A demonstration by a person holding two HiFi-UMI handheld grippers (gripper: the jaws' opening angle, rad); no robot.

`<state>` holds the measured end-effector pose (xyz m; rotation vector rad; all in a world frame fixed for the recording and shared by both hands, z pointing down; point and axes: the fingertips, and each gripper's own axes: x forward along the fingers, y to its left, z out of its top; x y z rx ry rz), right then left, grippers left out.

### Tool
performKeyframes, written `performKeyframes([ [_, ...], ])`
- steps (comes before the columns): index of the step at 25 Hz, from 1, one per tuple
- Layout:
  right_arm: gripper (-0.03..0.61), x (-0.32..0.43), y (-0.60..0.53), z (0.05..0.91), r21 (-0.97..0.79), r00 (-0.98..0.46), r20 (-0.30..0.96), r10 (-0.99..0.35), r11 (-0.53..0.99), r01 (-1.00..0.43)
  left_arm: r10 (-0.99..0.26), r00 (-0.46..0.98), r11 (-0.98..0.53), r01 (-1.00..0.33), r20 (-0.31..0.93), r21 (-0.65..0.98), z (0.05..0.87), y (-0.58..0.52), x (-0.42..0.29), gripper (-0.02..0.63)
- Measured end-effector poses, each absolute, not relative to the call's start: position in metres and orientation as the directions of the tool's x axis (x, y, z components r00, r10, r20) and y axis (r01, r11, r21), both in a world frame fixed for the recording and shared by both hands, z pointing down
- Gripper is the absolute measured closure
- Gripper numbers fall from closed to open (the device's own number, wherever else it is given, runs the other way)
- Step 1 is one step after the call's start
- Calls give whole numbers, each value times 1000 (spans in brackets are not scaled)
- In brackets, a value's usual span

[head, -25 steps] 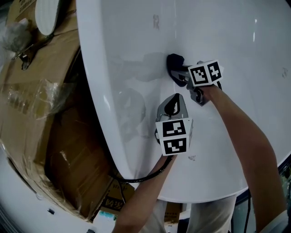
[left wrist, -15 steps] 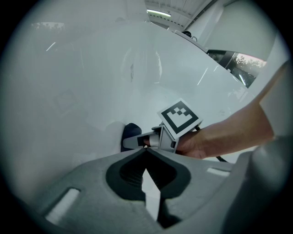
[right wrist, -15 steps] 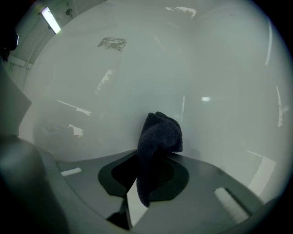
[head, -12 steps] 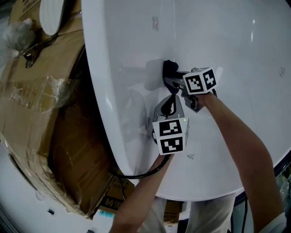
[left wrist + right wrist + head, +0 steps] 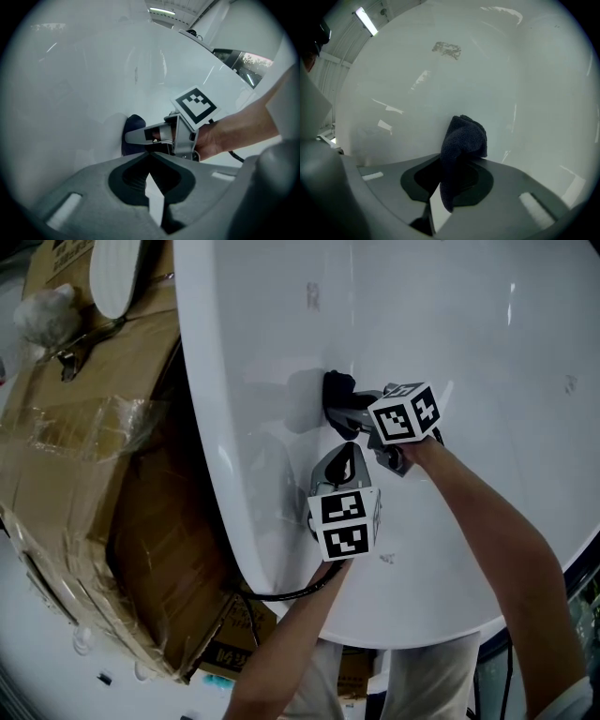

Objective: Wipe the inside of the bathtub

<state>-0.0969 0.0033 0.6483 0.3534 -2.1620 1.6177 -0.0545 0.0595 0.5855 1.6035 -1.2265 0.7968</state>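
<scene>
Pressing a dark cloth point(image 5: 463, 136) to the inner wall of the white bathtub point(image 5: 450, 324).
Clamped between the jaws of the right gripper point(image 5: 345, 412), with the folded end bunched against the curved wall low on the tub's side. Just beside it, the left gripper point(image 5: 345, 457), clenched tip to tip on nothing, clear of the cloth. Outside the rim, taped cardboard boxes point(image 5: 84, 474).
</scene>
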Motion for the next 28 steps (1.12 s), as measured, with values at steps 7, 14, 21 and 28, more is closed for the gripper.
performKeyframes([
  [7,530,-103,5,616,-864,-903,423,80,336,-375,-344,280,-51,-959,896,281,574,64,-56,615],
  [14,529,-110,3,585,-866,-916,391,87,373,-334,-350,286,-57,-957,892,284,562,61,-49,615],
  [21,529,-117,1,549,-863,-922,366,123,415,-287,-347,291,-51,-955,891,292,545,63,-44,615],
  [28,529,-122,3,522,-865,-928,342,147,435,-250,-343,299,-74,-954,890,291,531,66,-41,615],
])
